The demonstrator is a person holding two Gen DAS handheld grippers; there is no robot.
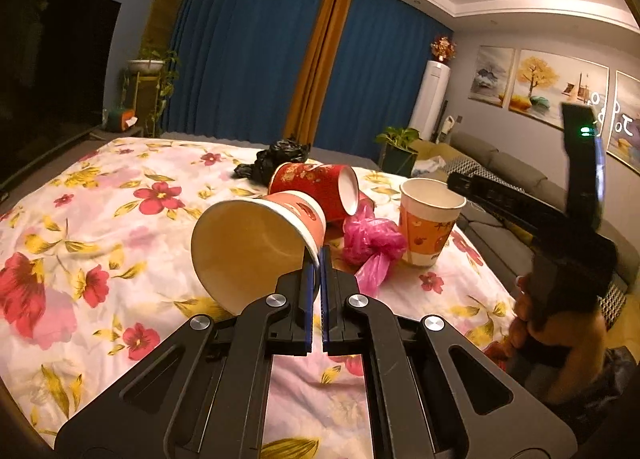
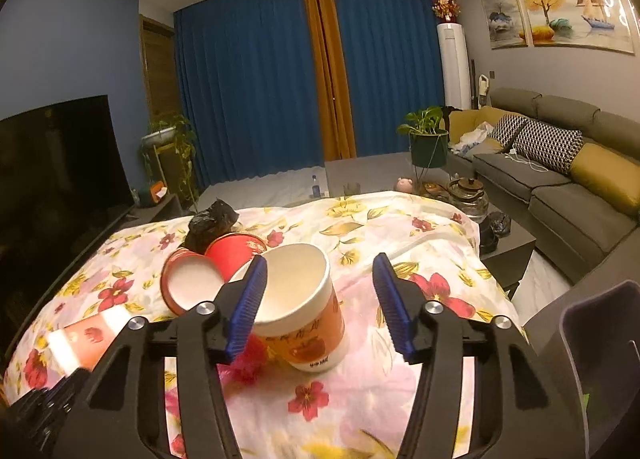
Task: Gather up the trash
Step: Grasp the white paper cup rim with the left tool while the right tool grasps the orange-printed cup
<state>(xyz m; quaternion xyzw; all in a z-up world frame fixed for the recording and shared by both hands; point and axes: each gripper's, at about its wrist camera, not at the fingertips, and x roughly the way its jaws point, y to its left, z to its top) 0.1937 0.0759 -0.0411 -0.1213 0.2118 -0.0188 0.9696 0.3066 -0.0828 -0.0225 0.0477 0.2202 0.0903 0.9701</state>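
Left hand-held gripper (image 1: 317,259) clamped shut; right hand-held gripper (image 2: 320,279) spread apart.

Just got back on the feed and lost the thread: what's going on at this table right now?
A person is clearing trash off the floral cloth with two handheld grippers. The left gripper is shut on the rim of a tipped paper cup. The right gripper stands open around an upright orange cup, one pad at its rim, not gripping yet. A red cup on its side, a pink bag and a black bag lie uncollected.
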